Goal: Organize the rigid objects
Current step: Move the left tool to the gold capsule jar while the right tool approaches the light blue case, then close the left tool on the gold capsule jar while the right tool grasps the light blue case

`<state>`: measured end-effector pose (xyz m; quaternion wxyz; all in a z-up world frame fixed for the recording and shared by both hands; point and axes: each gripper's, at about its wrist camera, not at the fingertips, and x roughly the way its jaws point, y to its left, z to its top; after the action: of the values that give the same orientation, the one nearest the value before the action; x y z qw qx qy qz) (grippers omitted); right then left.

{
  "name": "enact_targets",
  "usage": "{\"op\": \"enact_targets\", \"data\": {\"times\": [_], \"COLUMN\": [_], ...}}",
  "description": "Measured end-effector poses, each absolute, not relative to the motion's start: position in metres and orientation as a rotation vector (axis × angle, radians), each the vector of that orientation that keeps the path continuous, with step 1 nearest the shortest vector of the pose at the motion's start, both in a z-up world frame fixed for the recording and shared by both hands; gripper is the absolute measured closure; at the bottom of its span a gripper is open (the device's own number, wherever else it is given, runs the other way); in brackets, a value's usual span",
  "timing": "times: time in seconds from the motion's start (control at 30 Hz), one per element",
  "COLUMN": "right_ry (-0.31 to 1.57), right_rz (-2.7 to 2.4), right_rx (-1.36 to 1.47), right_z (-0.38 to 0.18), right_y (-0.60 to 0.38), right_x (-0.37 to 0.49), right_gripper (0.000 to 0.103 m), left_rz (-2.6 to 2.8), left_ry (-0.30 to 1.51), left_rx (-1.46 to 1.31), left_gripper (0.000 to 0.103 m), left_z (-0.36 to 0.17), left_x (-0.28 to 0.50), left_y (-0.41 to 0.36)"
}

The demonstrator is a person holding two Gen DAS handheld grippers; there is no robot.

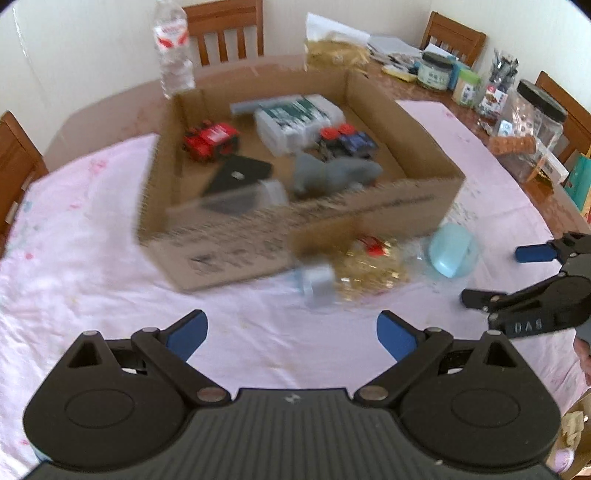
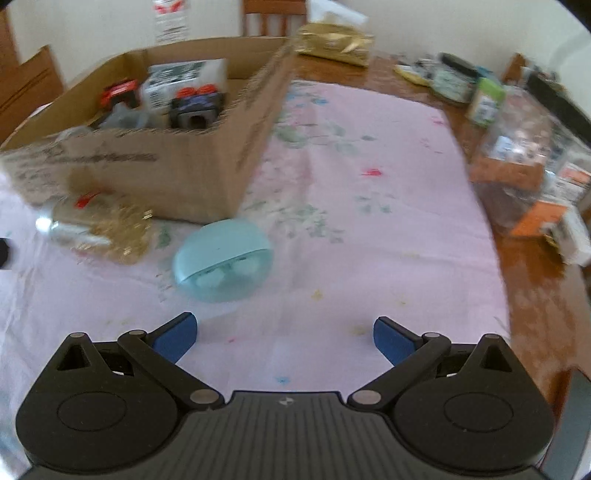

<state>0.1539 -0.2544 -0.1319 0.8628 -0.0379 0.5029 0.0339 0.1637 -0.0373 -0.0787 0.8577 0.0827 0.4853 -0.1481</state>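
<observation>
A shallow cardboard box (image 1: 406, 122) (image 2: 207, 162) sits on the pink tablecloth. In it lie a red toy truck (image 1: 211, 142), a blue toy truck (image 1: 349, 142), a white plastic case (image 1: 295, 122), a black flat piece (image 1: 238, 175) and a grey toy (image 1: 334, 175). In front of the box lie a light blue earbud case (image 1: 454, 251) (image 2: 223, 260) and a clear bottle of gold bits (image 1: 364, 269) (image 2: 99, 230). My left gripper (image 1: 291, 332) is open, short of the bottle. My right gripper (image 2: 284, 334) (image 1: 491, 275) is open, just right of the earbud case.
A water bottle (image 1: 171, 48) stands behind the box. Jars, packets and a glass canister (image 1: 532, 122) crowd the wooden table's right side (image 2: 532, 173). A gold bag (image 1: 334, 51) lies behind the box. Wooden chairs (image 1: 225, 29) ring the table.
</observation>
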Motion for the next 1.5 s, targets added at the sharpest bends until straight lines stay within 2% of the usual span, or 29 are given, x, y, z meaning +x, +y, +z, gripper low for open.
{"op": "enact_targets", "data": {"times": [0.23, 0.7, 1.23, 1.5], "right_ry": [1.026, 1.005, 1.012, 0.98], "right_rz": [0.174, 0.188, 0.216, 0.158], "right_rx": [-0.129, -0.135, 0.009, 0.048], "right_z": [-0.132, -0.134, -0.128, -0.129], "right_y": [-0.256, -0.254, -0.219, -0.201], "right_x": [0.154, 0.16, 0.161, 0.178], "right_gripper": [0.0, 0.0, 0.0, 0.001], "left_rz": [-0.294, -0.258, -0.177, -0.201], "left_ry": [1.038, 1.014, 1.042, 1.03], "left_rx": [0.115, 0.116, 0.163, 0.171], "left_gripper": [0.005, 0.005, 0.006, 0.006], "left_z": [-0.106, -0.111, -0.108, -0.108], "left_x": [0.175, 0.197, 0.188, 0.185], "left_y": [-0.065, -0.096, -0.024, -0.017]}}
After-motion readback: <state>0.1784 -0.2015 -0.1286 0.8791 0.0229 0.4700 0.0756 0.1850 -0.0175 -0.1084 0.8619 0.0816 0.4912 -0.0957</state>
